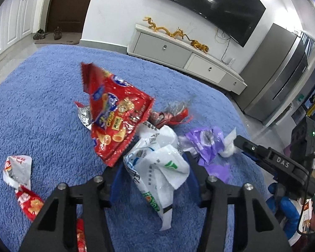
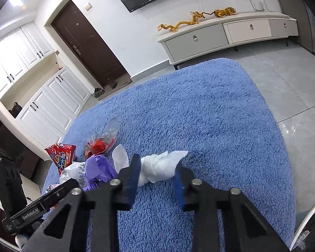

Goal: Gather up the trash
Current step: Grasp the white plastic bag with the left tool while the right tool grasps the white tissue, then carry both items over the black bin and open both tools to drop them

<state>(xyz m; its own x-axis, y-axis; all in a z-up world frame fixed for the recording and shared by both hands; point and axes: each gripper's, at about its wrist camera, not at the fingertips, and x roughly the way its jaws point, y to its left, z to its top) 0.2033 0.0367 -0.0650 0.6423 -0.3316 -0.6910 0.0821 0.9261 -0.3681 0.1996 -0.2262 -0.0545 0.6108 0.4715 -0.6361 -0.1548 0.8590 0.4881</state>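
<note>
Trash lies on a blue carpet (image 1: 42,113). In the left wrist view my left gripper (image 1: 155,168) holds a white plastic bag (image 1: 159,168) between its blue pads, with a red snack bag (image 1: 115,115) raised with it. A purple wrapper (image 1: 205,145), a red and clear wrapper (image 1: 170,115) and a red and white wrapper (image 1: 19,172) lie around. In the right wrist view my right gripper (image 2: 157,168) is open around a crumpled white tissue (image 2: 159,168) on the carpet (image 2: 199,115). The purple wrapper (image 2: 98,170) and the red snack bag (image 2: 62,153) lie to its left.
A low white TV cabinet (image 1: 189,56) with golden figurines (image 1: 174,32) stands past the carpet, under a wall TV (image 1: 210,4). White cupboards (image 2: 31,79) and a brown door (image 2: 90,42) are at the left. Grey tile floor (image 2: 283,79) surrounds the carpet.
</note>
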